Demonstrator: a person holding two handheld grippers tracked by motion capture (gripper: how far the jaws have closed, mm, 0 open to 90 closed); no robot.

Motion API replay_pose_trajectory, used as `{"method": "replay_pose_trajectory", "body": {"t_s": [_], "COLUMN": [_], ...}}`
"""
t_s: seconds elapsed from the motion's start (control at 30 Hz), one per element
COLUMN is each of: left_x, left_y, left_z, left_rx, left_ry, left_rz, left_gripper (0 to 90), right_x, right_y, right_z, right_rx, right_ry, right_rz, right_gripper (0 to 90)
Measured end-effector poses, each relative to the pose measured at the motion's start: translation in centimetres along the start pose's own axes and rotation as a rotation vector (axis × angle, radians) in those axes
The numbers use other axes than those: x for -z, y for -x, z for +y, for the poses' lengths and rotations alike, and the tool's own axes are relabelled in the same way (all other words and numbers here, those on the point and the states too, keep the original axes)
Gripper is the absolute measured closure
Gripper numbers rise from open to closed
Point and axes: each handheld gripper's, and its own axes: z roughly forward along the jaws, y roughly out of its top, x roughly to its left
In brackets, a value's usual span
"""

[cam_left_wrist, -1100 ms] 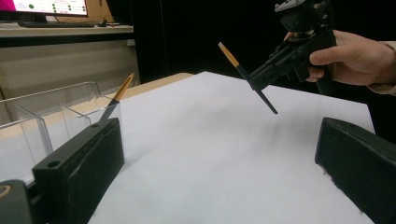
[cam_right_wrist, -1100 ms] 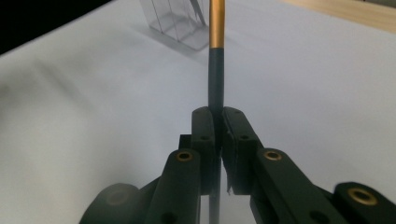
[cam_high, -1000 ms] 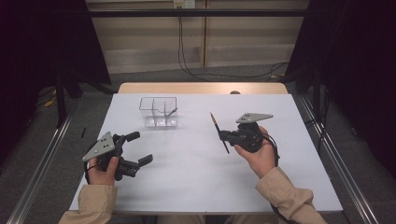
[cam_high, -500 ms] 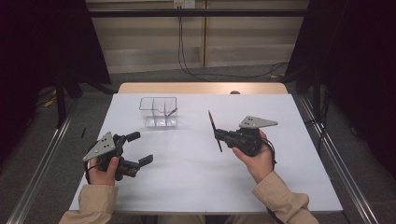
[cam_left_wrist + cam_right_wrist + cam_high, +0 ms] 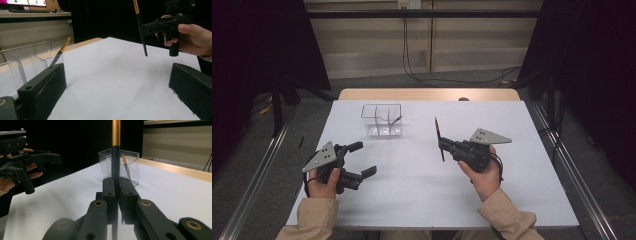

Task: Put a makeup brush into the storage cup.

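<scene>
nearest the person, the left tool [image 5: 362, 159] hangs low over the white bench [image 5: 422, 200] with its jaws wide apart and nothing between them. a little farther out, the right tool [image 5: 443, 145] is clamped tight on a pencil [image 5: 439, 140], which stands nearly upright above the bench; the grip sits low on the dark shaft, with the gold upper part rising well above the jaws, as the right gripper view shows [image 5: 115, 150]. beyond both, toward the far left of the bench, stands a clear box [image 5: 382, 120] with dividers, and a second pencil [image 5: 395, 120] leans in one of its compartments.

the likely job is to drop the held pencil into the box. the main risk is the long free end: if the tool tilts on the way, the tip may catch the rim and push the light box along or tip it. let go too high, the pencil could bounce out or knock the other one.
</scene>
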Motion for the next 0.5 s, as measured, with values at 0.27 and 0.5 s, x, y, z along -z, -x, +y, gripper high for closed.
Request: {"method": "replay_pose_trajectory", "body": {"t_s": [0.27,0.5], "left_x": [-0.26,-0.44], "left_y": [0.07,0.13], "left_z": [-0.01,-0.06], "left_rx": [0.003,0.008], "left_ry": [-0.005,-0.008], "left_rz": [-0.002,-0.006], "left_gripper": [0.9,0.8], "right_x": [0.02,0.02], "right_y": [-0.32,-0.64], "right_z": [-0.41,-0.46], "right_rx": [0.029,0.045], "right_ry": [0.021,0.047], "right_rz": [0.009,0.025], "right_gripper": [84.0,84.0]}}
